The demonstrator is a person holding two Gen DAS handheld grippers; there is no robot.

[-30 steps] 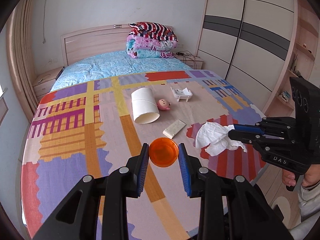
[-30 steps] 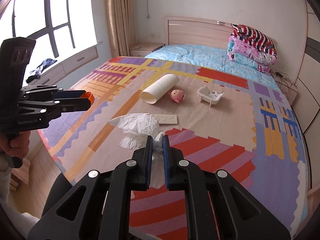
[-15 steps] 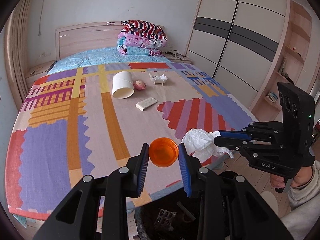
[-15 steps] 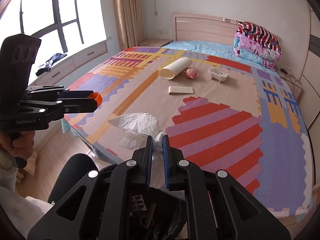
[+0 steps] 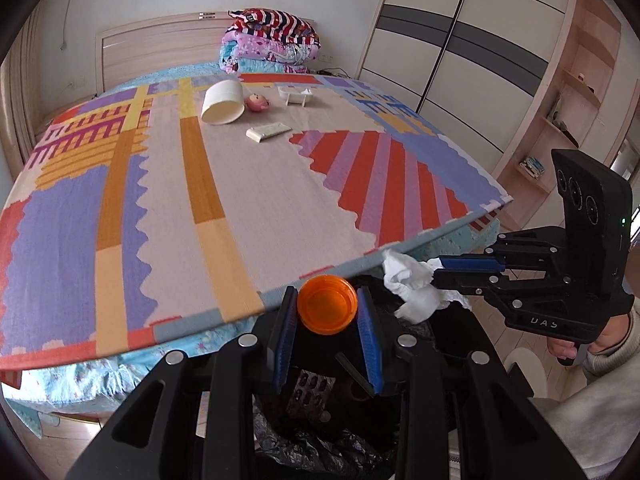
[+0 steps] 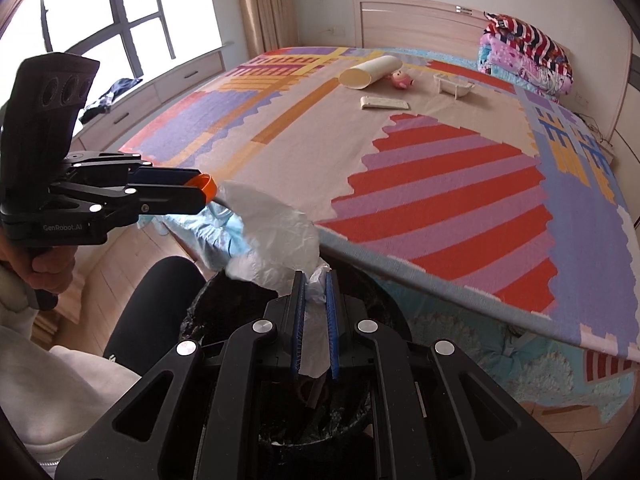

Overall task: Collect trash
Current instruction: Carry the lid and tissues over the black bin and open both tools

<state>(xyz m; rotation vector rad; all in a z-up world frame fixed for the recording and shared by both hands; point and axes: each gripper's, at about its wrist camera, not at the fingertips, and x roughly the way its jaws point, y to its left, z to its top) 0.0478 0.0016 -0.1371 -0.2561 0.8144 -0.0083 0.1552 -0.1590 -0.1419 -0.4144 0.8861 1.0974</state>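
Both hands have come back off the bed (image 5: 248, 208) and down, so that the black-lined trash bin (image 6: 360, 412) at its foot now sits right under the two grippers, where a second ago only the patterned bedcover lay below them. The left gripper (image 5: 327, 320) has its jaws closed on an orange plastic cap (image 5: 327, 310), held flat-side up just past the bed's edge and over the bin's mouth. The right gripper (image 6: 314, 320) has its jaws pinched nearly shut on a crumpled white tissue (image 6: 276, 240), which billows out ahead of the pads above the bin's rim. Neither piece has been let go yet; by the look of it, both are placed for dropping, and opening the jaws should send them into the liner. Well up the bed, a white paper tube (image 5: 222, 104), a pink toy (image 5: 257, 102), a small white tray (image 5: 296, 95) and a flat pale packet (image 5: 267, 133) remain.
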